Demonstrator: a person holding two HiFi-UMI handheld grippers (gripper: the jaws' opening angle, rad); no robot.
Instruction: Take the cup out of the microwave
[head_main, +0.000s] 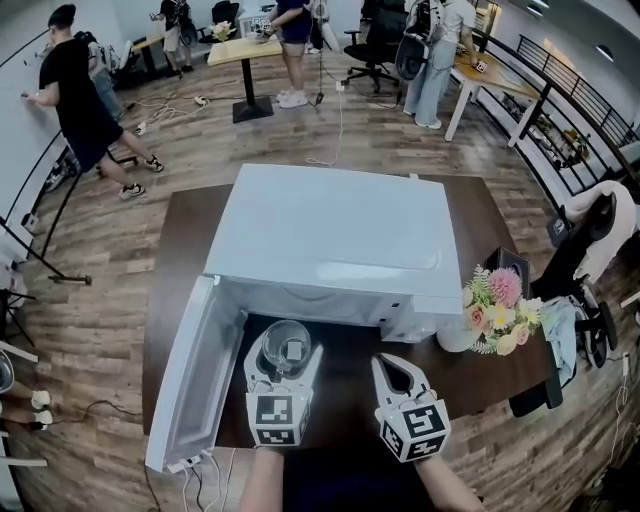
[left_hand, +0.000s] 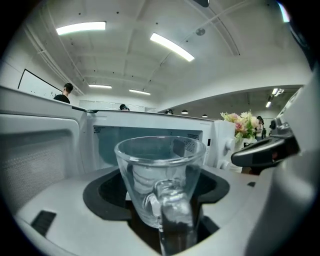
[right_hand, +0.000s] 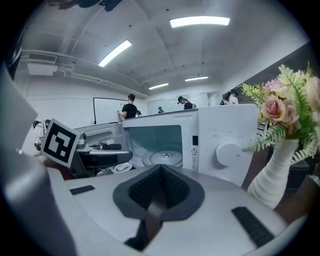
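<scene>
My left gripper (head_main: 285, 353) has its jaws clamped on either side of the clear glass cup with a handle (left_hand: 160, 175), which stands upright between them with its handle turned back toward me. The cup is outside the boxy white microwave oven (head_main: 335, 240), just in front of the open cavity and above the dark brown tabletop (head_main: 180, 260); from the head view I cannot quite tell whether its base touches the table or hangs just over it. The white microwave door (head_main: 190, 380) is swung wide open to my left. Inside the cavity, the round glass turntable (right_hand: 162, 158) lies bare. My right gripper (head_main: 388, 360) sits just beside the left one, in front of the microwave's control panel, its jaws pressed together with nothing between them. A white ribbed vase of pink and cream flowers (head_main: 495, 312) stands on the table to the right of the oven.
</scene>
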